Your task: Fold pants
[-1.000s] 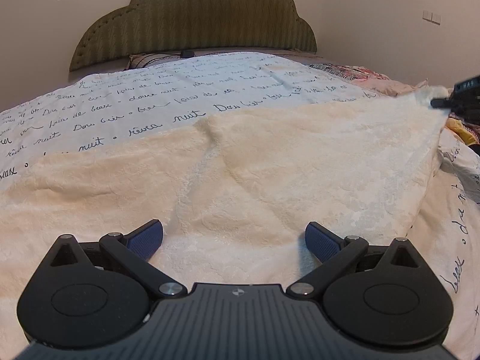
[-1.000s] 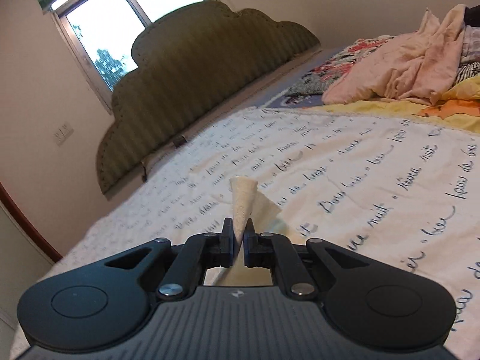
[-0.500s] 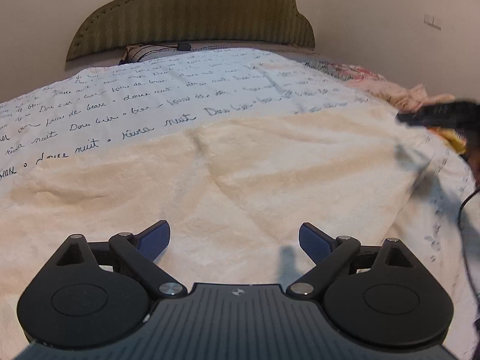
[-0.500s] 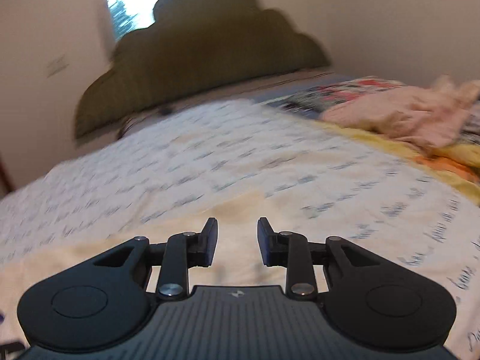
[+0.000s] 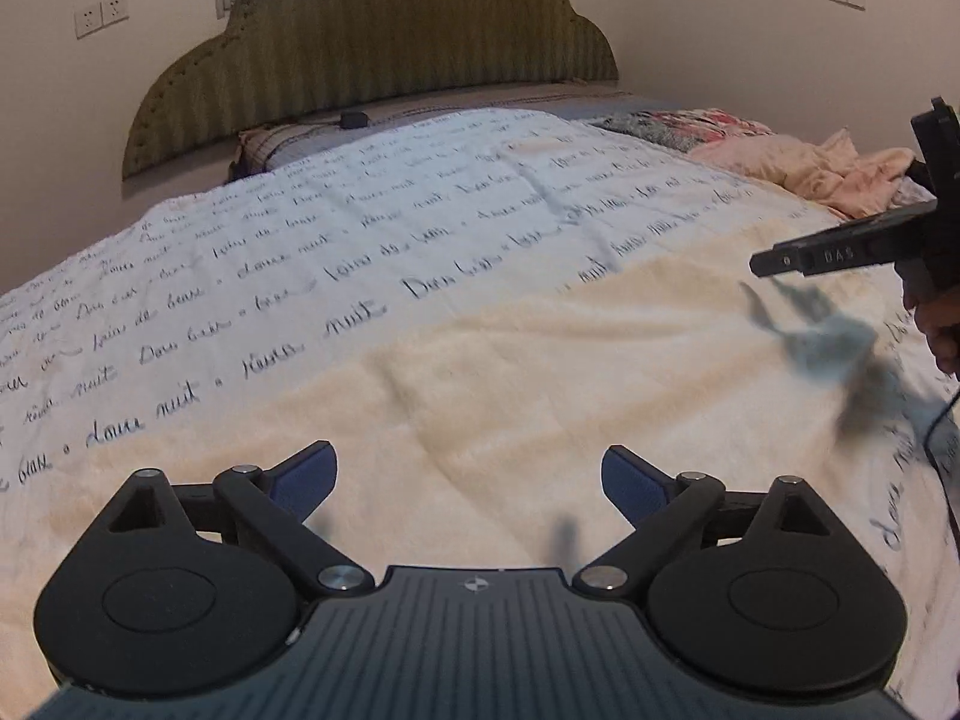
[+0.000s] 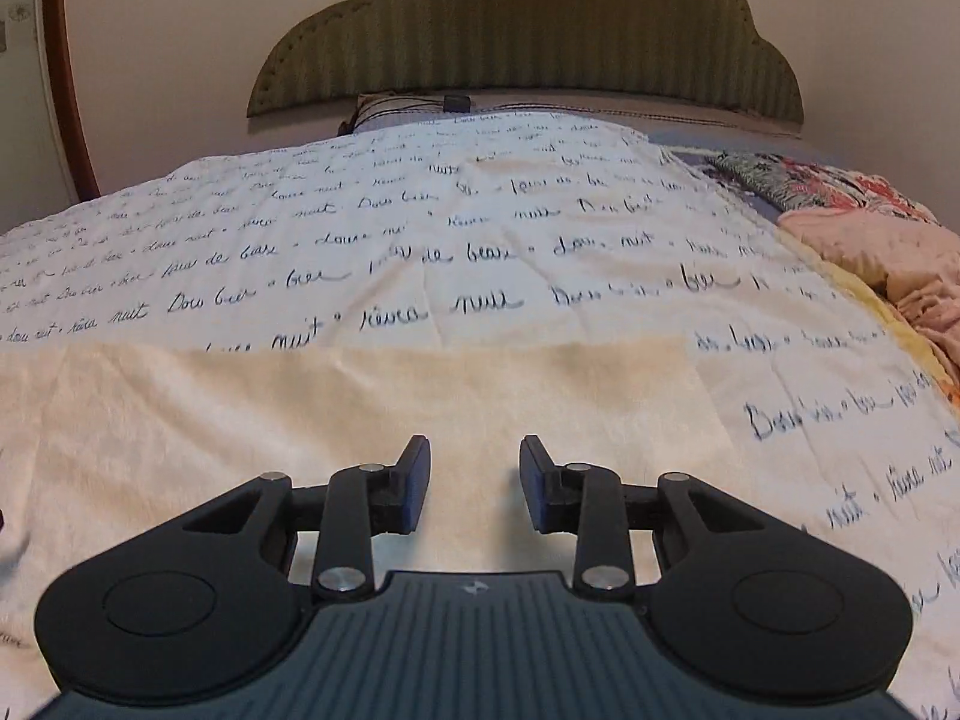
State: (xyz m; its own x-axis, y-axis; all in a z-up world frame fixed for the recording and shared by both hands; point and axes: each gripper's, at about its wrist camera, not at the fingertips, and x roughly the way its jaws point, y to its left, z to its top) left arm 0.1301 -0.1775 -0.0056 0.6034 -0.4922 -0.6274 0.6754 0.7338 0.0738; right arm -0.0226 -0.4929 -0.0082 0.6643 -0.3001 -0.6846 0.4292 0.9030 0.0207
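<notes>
letting go looks like the step in hand: the cream pants lie spread flat across the near part of the bed, on a white blanket printed with handwriting, and neither tool is holding them. the right gripper has just been opening its jaws, which now stand partly apart with nothing between them, only the cloth lying below. the left gripper hangs above the near side of the pants with its blue pads set wide apart and empty. in the left view the right gripper shows from the side at the far right end of the cloth, throwing a shadow on it. a heap of pink laundry sits well apart, by the right edge of the bed. as a judgement, one fold has been laid down and the next needs fresh holds: each gripper should come down on an edge or corner at one end, pinch through all layers, then lift and carry that end over evenly so the cloth does not bunch
</notes>
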